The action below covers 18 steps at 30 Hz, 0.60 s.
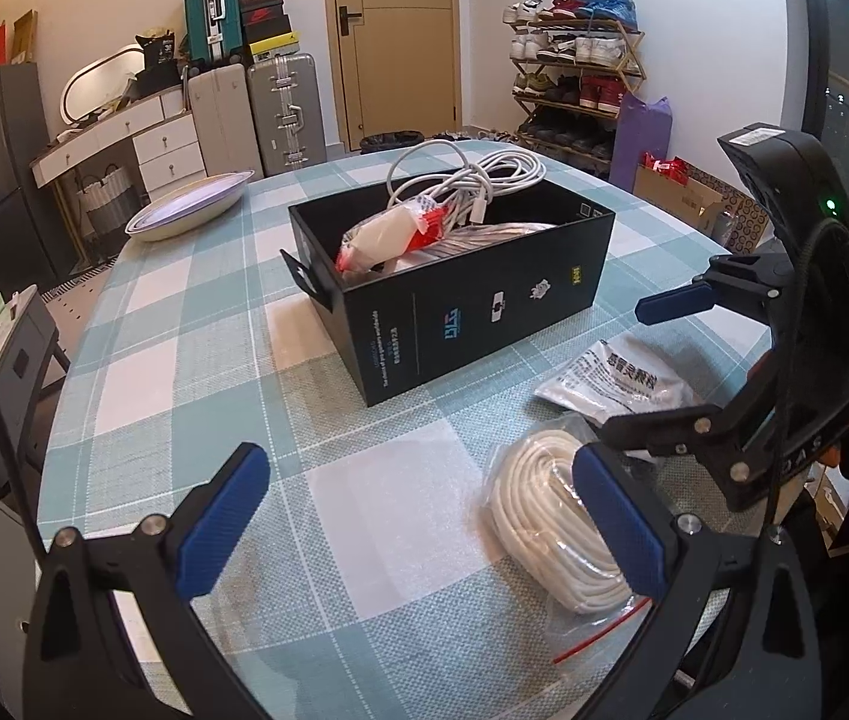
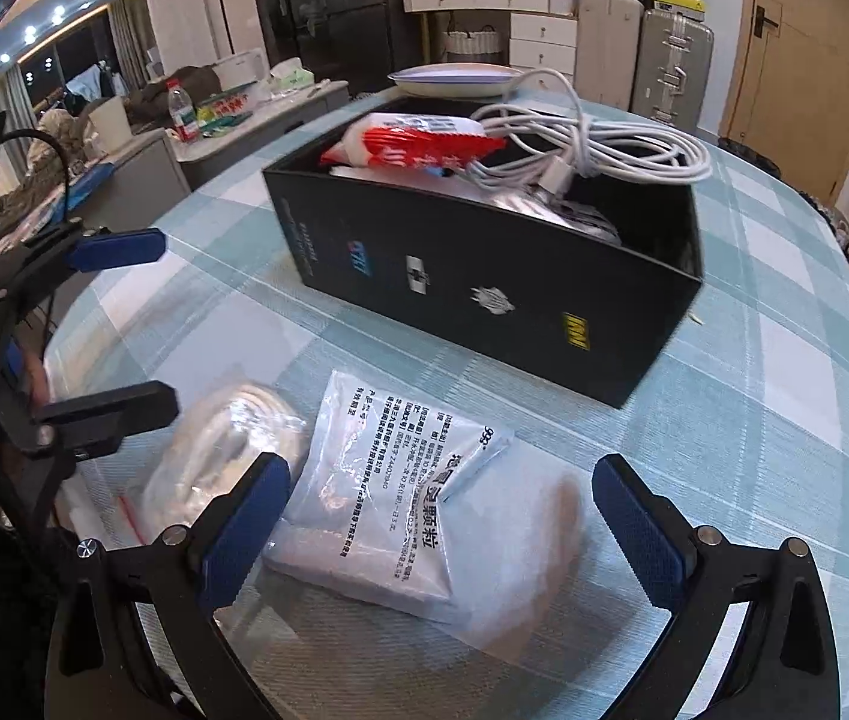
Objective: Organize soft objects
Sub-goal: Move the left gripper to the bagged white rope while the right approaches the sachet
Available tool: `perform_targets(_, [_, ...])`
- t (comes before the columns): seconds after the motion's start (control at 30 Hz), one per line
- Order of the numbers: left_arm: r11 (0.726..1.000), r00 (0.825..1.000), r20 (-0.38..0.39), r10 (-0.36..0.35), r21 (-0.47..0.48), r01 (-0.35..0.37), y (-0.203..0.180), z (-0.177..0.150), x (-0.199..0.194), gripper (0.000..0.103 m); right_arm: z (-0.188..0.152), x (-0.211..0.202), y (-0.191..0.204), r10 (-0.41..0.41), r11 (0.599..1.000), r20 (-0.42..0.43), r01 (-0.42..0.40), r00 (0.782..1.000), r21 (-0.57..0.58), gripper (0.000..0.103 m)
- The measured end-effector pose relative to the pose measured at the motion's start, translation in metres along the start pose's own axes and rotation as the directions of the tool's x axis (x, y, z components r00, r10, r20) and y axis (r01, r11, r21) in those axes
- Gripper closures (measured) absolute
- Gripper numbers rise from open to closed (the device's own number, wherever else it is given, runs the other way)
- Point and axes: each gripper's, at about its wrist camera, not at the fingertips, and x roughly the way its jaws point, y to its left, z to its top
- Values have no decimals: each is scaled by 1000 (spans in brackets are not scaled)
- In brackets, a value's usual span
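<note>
A black box [image 1: 484,324] stands mid-table and holds a white cable bundle [image 1: 472,174] and a red-and-white packet [image 1: 391,237]; the box also shows in the right wrist view [image 2: 502,294]. A bagged coil of white cord [image 1: 550,534] lies near my left gripper's right finger. A white printed pouch [image 2: 388,498] lies between my right gripper's fingers, on the table. My left gripper [image 1: 424,528] is open and empty. My right gripper [image 2: 442,534] is open around the pouch; it also shows in the left wrist view [image 1: 622,378]. The coil shows at left [image 2: 226,450].
The round table has a teal-and-white checked cloth [image 1: 196,312]. A white dish [image 1: 190,210] sits at its far left edge. Suitcases [image 1: 286,108], drawers and a shoe rack [image 1: 580,72] stand beyond the table.
</note>
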Motion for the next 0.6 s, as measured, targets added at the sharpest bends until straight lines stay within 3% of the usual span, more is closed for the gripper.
perform_targets(0.6, [989, 988, -100, -114, 82, 122, -46, -8, 16, 1, -8, 3, -43, -84, 995, -60, 86, 995, 41, 1])
